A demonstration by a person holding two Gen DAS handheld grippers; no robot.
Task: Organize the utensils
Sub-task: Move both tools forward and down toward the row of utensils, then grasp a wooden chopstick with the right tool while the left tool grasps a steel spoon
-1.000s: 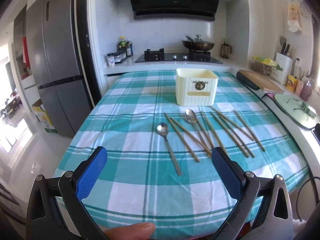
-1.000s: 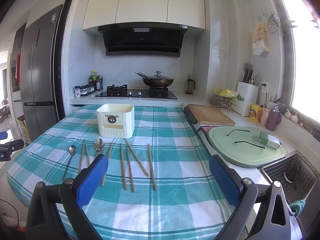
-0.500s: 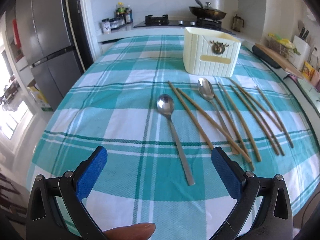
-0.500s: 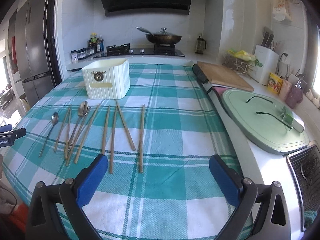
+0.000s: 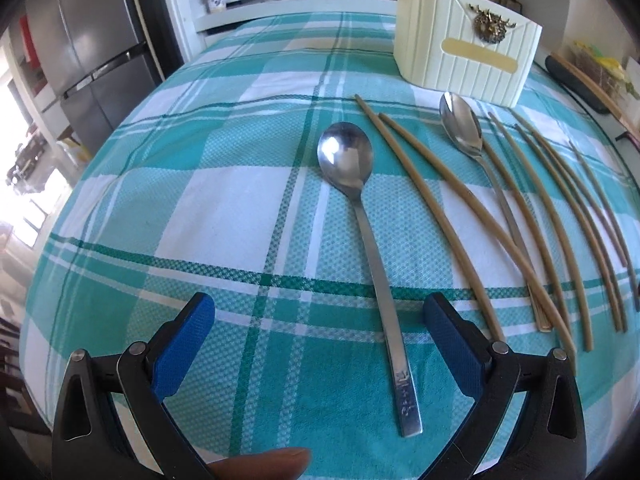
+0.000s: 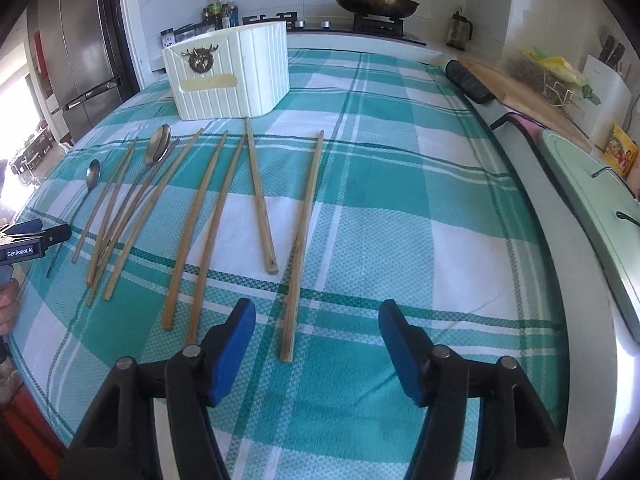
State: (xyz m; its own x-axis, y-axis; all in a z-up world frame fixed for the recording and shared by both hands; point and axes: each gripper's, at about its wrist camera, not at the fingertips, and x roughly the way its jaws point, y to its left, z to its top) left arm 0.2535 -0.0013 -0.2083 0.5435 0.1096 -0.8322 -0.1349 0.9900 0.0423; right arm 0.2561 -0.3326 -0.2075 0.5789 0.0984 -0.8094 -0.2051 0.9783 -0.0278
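Two grippers, both spread wide and holding nothing. Left gripper (image 5: pixel 319 336) low over the checked cloth (image 5: pixel 224 200), blue pads either side of the near spoon (image 5: pixel 370 248) handle, not touching it. Right gripper (image 6: pixel 317 342) straddling the end of the rightmost chopstick (image 6: pixel 302 240), apart from it. Second spoon (image 5: pixel 466 130) among chopsticks, just before the cream holder (image 5: pixel 460 40).

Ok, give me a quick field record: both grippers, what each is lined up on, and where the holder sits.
left gripper: open, straddling the handle of the near spoon
right gripper: open, rightmost chopstick end between its fingers
second spoon: lying among the chopsticks
utensil holder: upright on tablecloth, beyond the utensils
held: nothing
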